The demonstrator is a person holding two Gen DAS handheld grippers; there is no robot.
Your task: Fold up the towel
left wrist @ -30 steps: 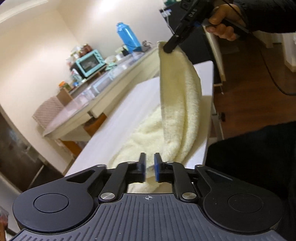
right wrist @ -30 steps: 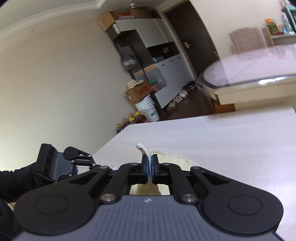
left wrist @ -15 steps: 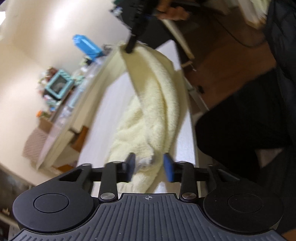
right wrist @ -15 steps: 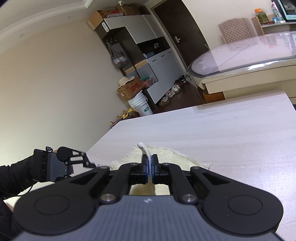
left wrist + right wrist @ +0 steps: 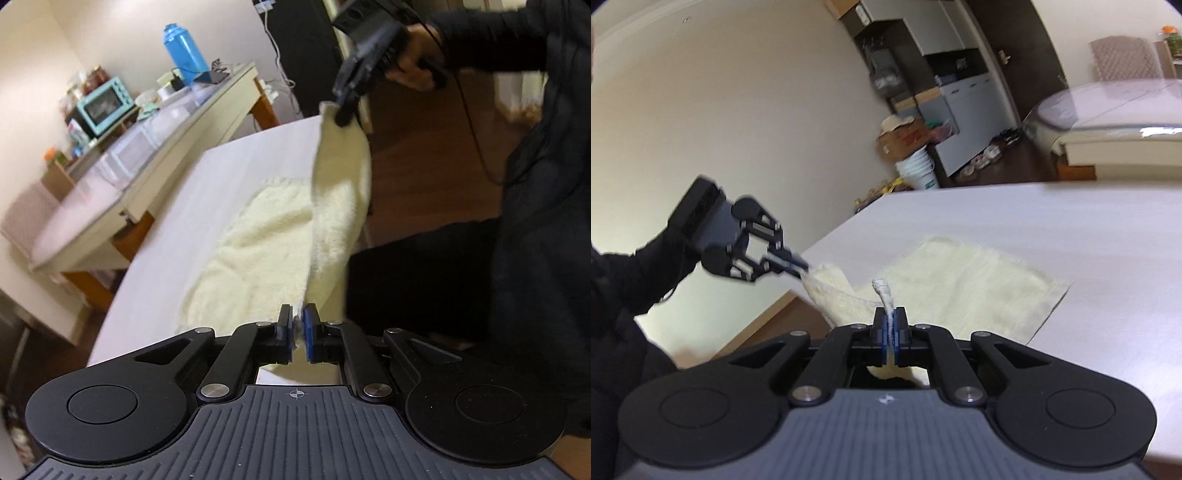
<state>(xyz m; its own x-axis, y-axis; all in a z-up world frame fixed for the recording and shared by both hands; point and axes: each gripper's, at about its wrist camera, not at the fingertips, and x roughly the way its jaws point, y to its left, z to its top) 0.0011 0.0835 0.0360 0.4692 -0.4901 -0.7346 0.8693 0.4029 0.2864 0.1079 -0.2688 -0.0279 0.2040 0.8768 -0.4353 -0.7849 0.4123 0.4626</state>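
A cream towel (image 5: pixel 266 240) lies partly on the white table (image 5: pixel 229 173), near its front edge. My left gripper (image 5: pixel 298 328) is shut on one near corner of the towel. My right gripper (image 5: pixel 890 326) is shut on the other near corner, which pokes up between its pads. Both corners are lifted above the table, and the towel edge hangs between them. In the right wrist view the rest of the towel (image 5: pixel 964 284) lies flat on the table (image 5: pixel 1071 229), and the left gripper (image 5: pixel 803 266) pinches its corner. In the left wrist view the right gripper (image 5: pixel 345 120) holds its corner high.
A long glass-topped table (image 5: pixel 147 147) stands beyond the white one, with a teal oven (image 5: pixel 105 107) and a blue bottle (image 5: pixel 184 53) on it. The person's dark body (image 5: pixel 535 221) is to the right. A white bucket (image 5: pixel 919 171) and boxes stand by the far wall.
My left gripper opened half a second ago and has shut on the towel's near corner. Both grippers have risen, lifting the near edge of the towel off the table.
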